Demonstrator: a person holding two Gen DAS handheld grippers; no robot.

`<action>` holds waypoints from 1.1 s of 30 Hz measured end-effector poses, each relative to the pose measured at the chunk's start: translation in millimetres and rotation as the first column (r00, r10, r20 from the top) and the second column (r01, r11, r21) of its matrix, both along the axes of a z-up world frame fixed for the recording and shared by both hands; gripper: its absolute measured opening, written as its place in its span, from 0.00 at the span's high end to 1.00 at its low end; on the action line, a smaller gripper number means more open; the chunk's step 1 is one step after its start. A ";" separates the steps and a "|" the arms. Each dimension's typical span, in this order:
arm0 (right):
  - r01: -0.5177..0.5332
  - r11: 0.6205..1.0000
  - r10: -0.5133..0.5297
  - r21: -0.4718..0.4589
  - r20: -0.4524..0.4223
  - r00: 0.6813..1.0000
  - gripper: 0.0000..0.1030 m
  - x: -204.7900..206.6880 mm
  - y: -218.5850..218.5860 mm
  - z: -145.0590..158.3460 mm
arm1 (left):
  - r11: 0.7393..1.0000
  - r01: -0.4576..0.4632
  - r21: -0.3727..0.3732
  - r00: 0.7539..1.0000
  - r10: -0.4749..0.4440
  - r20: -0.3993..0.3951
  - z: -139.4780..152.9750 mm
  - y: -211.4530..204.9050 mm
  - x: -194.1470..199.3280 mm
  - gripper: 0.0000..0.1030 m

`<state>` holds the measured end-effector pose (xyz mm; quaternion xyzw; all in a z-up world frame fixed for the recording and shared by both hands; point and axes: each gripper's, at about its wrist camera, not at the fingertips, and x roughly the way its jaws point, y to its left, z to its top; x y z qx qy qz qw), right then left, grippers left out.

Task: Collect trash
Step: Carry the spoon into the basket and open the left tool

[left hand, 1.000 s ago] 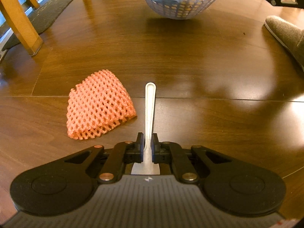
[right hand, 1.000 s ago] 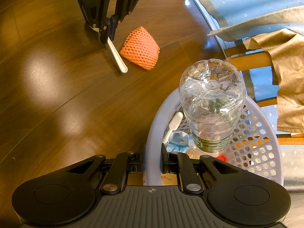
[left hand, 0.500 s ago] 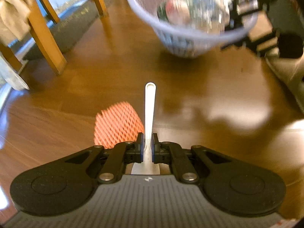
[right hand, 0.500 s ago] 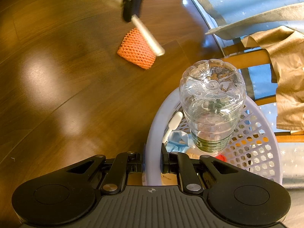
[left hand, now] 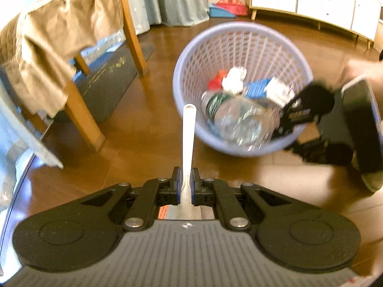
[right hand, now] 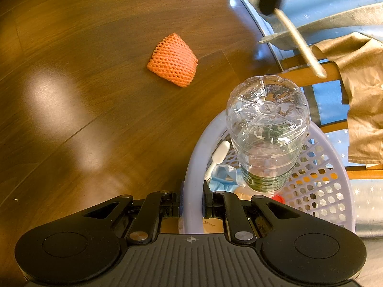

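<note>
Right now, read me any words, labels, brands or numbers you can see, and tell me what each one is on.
No text can be read anywhere.
Clear bottle, green label band: print too small.
Blue-and-white packet in the basket: blurred.
Dark floor mat: a pale mark, blurred.
</note>
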<state>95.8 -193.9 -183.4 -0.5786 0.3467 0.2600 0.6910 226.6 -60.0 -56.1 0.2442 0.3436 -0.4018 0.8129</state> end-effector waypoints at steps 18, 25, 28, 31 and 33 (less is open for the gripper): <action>0.001 1.000 -0.001 0.002 -0.005 1.000 0.91 -0.8 0.2 2.3 | 0.987 0.141 -0.073 0.990 -0.139 0.027 36.1 -79.5 5.5 0.96; 0.006 1.000 -0.006 0.009 -0.003 1.000 0.91 0.1 -1.2 2.3 | 0.978 0.162 -0.129 0.987 -0.161 0.020 44.9 -116.2 15.7 0.95; 0.007 1.000 -0.007 0.011 -0.003 1.000 0.91 1.0 -0.9 1.7 | 0.973 0.174 -0.153 0.985 -0.174 0.009 44.8 -132.4 17.8 0.95; 0.007 1.000 -0.007 0.012 -0.003 1.000 0.91 1.2 -0.9 1.6 | 0.966 0.183 -0.185 0.983 -0.185 0.004 40.7 -145.2 19.3 0.91; 0.007 1.000 -0.007 0.016 -0.002 1.000 0.91 0.4 -1.9 2.7 | 0.968 0.177 -0.179 0.984 -0.179 0.007 35.8 -152.1 20.9 0.80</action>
